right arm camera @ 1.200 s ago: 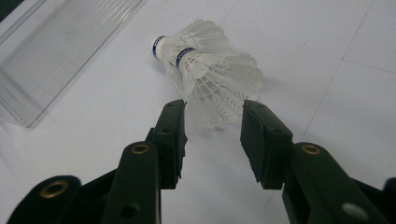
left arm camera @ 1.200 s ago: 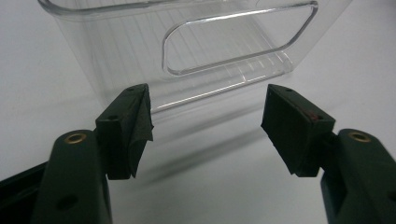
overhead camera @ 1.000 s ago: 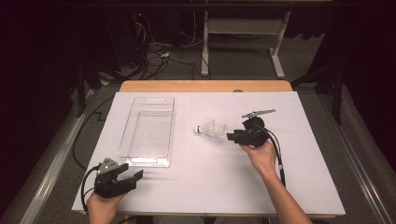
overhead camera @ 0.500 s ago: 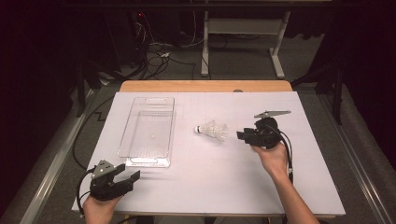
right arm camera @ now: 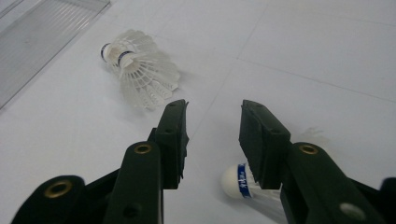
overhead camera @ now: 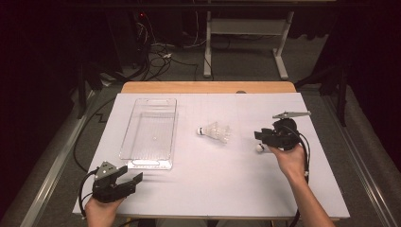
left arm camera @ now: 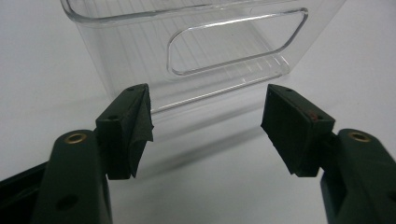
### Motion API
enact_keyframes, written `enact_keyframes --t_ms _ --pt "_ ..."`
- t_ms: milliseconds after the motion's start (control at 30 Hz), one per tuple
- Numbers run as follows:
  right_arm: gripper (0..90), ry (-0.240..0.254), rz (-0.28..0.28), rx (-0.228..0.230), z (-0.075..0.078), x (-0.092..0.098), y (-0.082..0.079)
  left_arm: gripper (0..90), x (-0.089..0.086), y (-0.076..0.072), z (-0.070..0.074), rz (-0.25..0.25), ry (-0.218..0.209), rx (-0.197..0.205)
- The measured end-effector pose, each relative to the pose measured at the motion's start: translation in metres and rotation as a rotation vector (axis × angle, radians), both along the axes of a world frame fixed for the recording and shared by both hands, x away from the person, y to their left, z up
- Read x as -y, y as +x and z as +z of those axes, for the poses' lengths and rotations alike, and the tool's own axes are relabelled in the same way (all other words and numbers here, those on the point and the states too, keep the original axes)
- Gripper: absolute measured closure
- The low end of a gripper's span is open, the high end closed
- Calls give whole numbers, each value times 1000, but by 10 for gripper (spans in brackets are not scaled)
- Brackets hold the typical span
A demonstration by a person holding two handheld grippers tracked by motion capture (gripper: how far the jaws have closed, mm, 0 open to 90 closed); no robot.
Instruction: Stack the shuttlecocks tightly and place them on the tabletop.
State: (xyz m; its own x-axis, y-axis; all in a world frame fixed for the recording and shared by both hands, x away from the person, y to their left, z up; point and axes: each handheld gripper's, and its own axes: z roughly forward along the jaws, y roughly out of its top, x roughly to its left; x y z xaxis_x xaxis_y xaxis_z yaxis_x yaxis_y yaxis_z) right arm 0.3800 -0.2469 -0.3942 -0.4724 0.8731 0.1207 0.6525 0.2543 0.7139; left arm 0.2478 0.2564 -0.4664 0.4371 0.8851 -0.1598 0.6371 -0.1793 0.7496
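A clear plastic bin (overhead camera: 150, 135) stands empty on the left half of the desk (overhead camera: 208, 198), its long sides running toward the far edge. Beyond the desk's far edge, cables (overhead camera: 161, 52) lie tangled on the floor beside a white metal frame (overhead camera: 246, 33).

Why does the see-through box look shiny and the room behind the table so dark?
In the left gripper view, light glints off the clear box along its rim and handle slot, and it throws a soft shadow on the white table; in the high view, lamps light the table sheet while the floor behind stays dim; in the right gripper view, the shuttlecocks look slightly soft and the near jaws blurry.
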Motion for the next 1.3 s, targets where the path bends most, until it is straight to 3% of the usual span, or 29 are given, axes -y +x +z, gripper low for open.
enact_keyframes --t_ms 267,500,633,900,1067,1300 --pt "605 -7 -44 -14 3 16 3 339 0 0 0 -5 4 0" --pt "600 -72 -87 -22 1 23 11 339 1 -2 1 0 7 6" --pt "600 -73 -105 -40 0 29 14 339 0 -2 1 0 4 6" --pt "608 -98 -117 -74 -8 36 16 339 0 -2 1 -2 6 8" --pt "612 -86 -120 -109 -15 42 17 339 2 0 1 -10 14 1" --pt "618 -83 -108 -122 -23 44 13 339 1 0 1 -6 11 5"
